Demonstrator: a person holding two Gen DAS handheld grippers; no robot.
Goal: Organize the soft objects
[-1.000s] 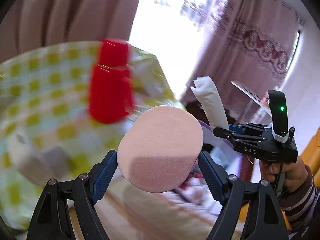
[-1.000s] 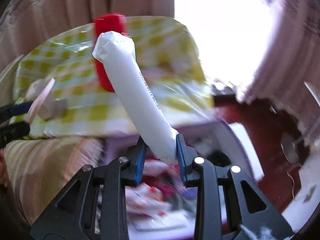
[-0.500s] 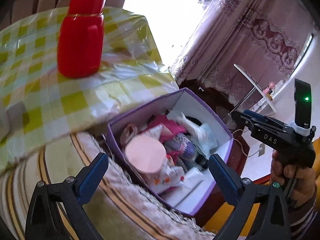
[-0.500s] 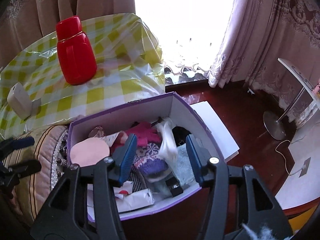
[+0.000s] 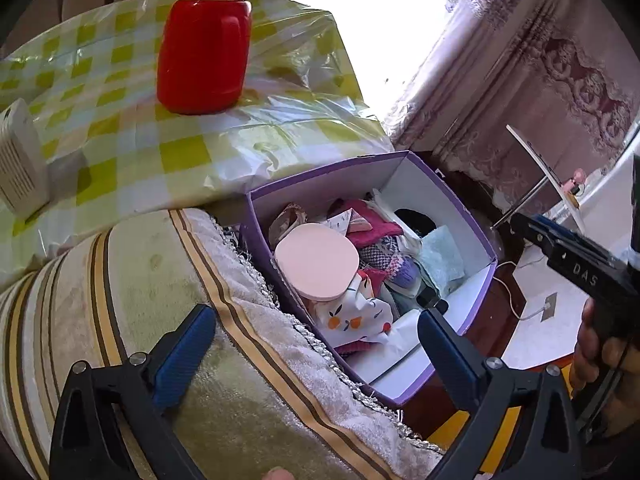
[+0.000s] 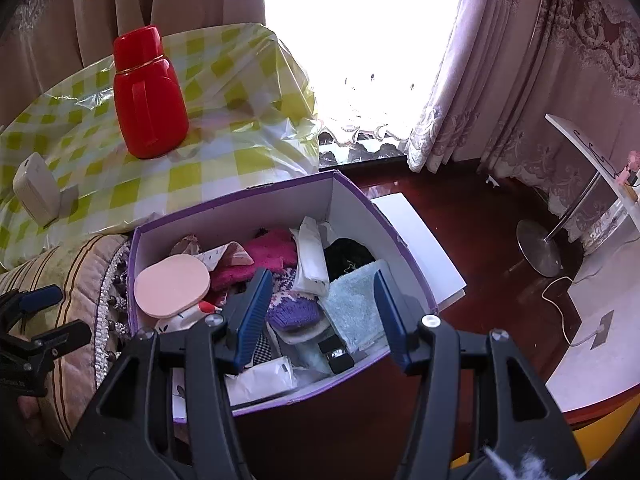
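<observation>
Inside purple cardboard box [image 6: 352,196], round pink sponge [image 6: 172,286], fluffy blue towel [image 6: 352,304]

The pink sponge [image 5: 317,266] in the purple box [image 5: 472,216] covers most of a brownish cloth [image 5: 286,220] at the box's back corner and part of the fruit-print cloth [image 5: 352,316] beneath it. In the right wrist view the right gripper [image 6: 322,312], its jaws spread with nothing between them, hides the box's near wall and parts of the knitted purple item [image 6: 294,312] and blue towel [image 6: 352,300]. The black thing [image 6: 348,256] by the far wall is too dark to identify. The white device [image 5: 18,164] on the tablecloth's left edge is cut off in the left wrist view. Only the side of the left gripper [image 6: 44,316] shows at the right wrist view's edge.
</observation>
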